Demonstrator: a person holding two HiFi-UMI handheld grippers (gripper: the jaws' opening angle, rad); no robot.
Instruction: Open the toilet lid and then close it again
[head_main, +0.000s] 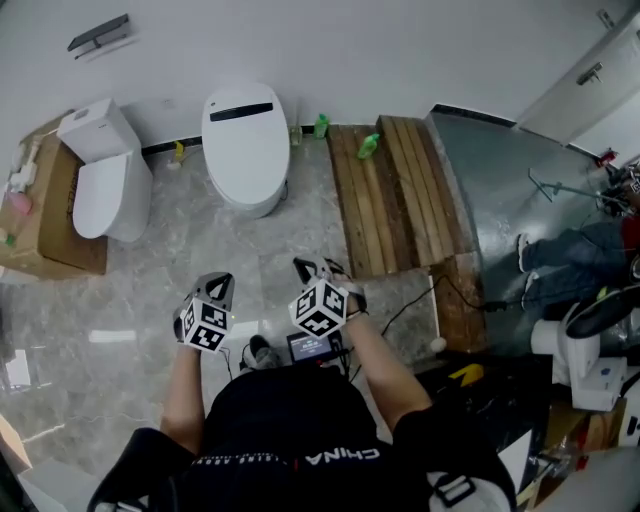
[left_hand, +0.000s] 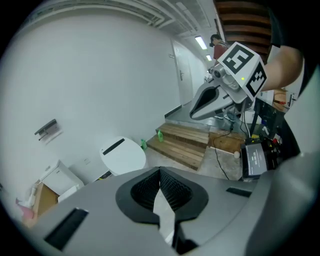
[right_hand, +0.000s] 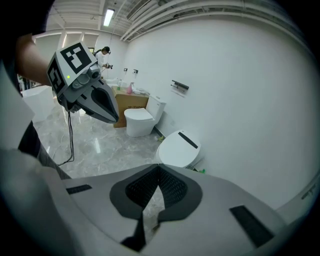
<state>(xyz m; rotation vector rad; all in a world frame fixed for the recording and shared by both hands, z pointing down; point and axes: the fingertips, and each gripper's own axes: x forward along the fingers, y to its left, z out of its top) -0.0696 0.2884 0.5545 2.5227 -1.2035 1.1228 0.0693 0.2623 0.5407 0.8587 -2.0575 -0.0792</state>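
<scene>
White and shut, the toilet lid (head_main: 245, 140) lies flat on its bowl by the far wall, with a black strip across its far end. We hold both claws on the near side of it, well apart from it, above the grey marble floor (head_main: 150, 280). Our left claw (head_main: 221, 282) has its jaws pressed together with nothing between them. Our right claw (head_main: 304, 267), just beside it, is likewise closed and empty. Both point down and away toward the toilet. To the left stands a second toilet (head_main: 108, 180), its lid also down, next to a cardboard box (head_main: 48, 215). To the right of the task's toilet lie wooden planks (head_main: 395, 190), with a green bottle (head_main: 368, 146) at their far end.
</scene>
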